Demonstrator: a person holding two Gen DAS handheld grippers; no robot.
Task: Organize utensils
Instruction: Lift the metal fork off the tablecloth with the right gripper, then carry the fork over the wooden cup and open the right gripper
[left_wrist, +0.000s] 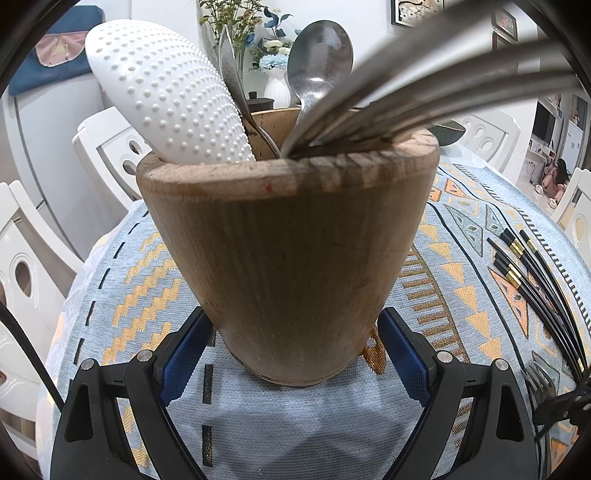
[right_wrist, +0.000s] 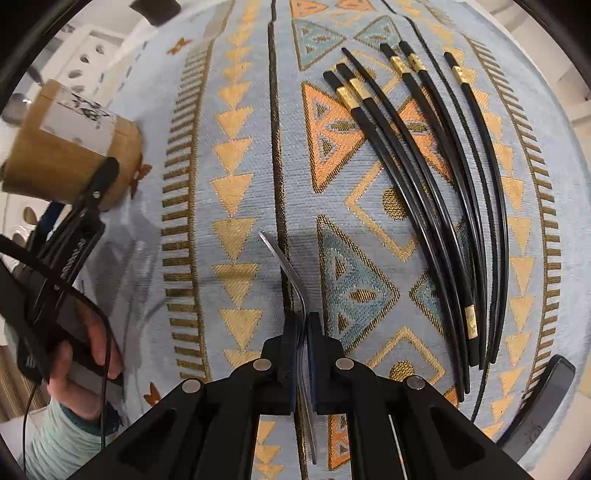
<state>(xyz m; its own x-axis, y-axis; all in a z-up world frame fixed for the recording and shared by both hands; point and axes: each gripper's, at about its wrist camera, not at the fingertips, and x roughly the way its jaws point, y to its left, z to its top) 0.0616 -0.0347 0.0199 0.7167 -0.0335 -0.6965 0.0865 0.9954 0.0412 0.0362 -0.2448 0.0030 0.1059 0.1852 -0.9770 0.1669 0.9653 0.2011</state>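
Note:
A wooden utensil holder (left_wrist: 288, 258) stands on the patterned tablecloth (left_wrist: 147, 295). It holds a white dotted paddle (left_wrist: 166, 92), a metal spoon (left_wrist: 319, 62) and several blurred steel handles (left_wrist: 443, 85). My left gripper (left_wrist: 293, 321) is shut on the holder's base, blue pads (left_wrist: 183, 354) against both sides. In the right wrist view the same holder (right_wrist: 62, 158) lies far left. My right gripper (right_wrist: 303, 328) points down at the cloth and is shut on a thin metal fork (right_wrist: 291, 277), seen edge-on. Its tines (left_wrist: 539, 376) show at the lower right. Several black chopsticks (right_wrist: 424, 184) with gold bands lie to the right.
White chairs (left_wrist: 114, 147) ring the table's far and left sides. A white vase with flowers (left_wrist: 275, 85) and a dark bowl (left_wrist: 447, 129) stand behind the holder. A flat dark object (right_wrist: 539, 398) lies by the table edge. A hand (right_wrist: 81, 369) holds the left gripper's handle.

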